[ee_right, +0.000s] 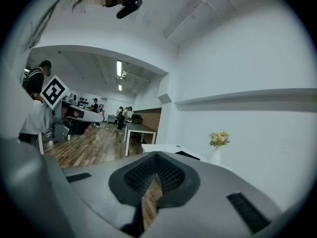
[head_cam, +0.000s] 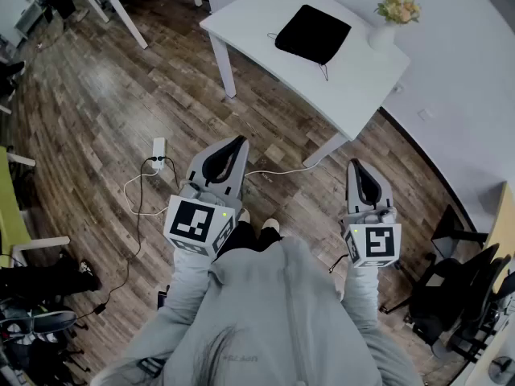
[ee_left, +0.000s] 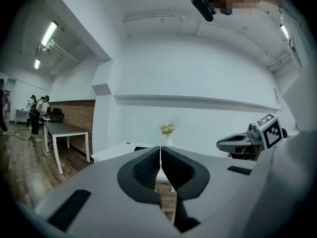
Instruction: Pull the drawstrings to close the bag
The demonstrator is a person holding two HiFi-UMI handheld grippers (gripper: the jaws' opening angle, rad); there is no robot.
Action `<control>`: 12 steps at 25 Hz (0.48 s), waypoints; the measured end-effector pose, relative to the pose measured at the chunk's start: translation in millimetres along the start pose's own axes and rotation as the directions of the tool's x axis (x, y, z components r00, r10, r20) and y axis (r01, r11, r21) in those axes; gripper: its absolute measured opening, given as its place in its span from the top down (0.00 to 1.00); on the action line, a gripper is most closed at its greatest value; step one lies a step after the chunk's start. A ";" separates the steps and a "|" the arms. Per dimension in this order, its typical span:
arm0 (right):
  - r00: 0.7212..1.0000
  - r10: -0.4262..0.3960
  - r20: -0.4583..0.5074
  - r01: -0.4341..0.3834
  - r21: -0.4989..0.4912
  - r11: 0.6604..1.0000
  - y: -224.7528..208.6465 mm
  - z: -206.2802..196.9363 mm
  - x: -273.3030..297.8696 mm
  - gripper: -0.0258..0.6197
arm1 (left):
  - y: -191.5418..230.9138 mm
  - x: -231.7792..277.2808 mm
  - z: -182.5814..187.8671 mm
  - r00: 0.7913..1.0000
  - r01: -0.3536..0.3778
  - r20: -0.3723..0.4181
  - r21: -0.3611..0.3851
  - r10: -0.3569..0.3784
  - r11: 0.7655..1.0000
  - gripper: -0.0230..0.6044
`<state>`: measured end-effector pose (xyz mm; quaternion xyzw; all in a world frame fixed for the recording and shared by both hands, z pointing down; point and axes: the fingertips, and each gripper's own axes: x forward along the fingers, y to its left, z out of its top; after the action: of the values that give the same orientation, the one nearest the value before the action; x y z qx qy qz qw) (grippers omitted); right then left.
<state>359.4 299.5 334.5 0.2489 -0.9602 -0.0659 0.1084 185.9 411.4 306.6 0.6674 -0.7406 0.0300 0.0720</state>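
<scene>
A white table (head_cam: 257, 14) stands on the wood-plank floor (head_cam: 96, 95) beside a white wall (head_cam: 467, 95), under strip lights (ee_left: 48, 33).

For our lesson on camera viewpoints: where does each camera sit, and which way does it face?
Head view: on the head, steeply down at floor, white table, black bag; sleeves, left gripper, right gripper show.
Left gripper view: on left gripper, level along shut jaws toward table; right gripper at right.
Right gripper view: on right gripper, along shut jaws toward table; left gripper at left.
Shared: all see the vase of flowers.
</scene>
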 end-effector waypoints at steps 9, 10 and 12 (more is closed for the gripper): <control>1.000 0.023 -0.018 -0.023 0.016 1.000 0.6 -6.4 1.4 0.92 | 3.1 -4.3 -7.7 0.999 -0.035 -0.014 -0.011 0.035 0.999 0.91; 0.999 0.025 -0.024 -0.025 0.016 1.000 0.2 -7.6 4.9 0.92 | 5.1 -1.2 -8.0 0.999 -0.034 -0.016 -0.011 0.034 0.999 0.91; 0.999 0.023 -0.031 -0.023 0.016 1.000 -2.0 -9.7 14.9 0.92 | 10.8 8.0 -8.3 0.999 -0.029 -0.018 -0.009 0.029 1.000 0.91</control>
<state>350.0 289.7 346.1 0.2396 -0.9617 -0.0533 0.1221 174.9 405.9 316.6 0.6561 -0.7496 0.0334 0.0812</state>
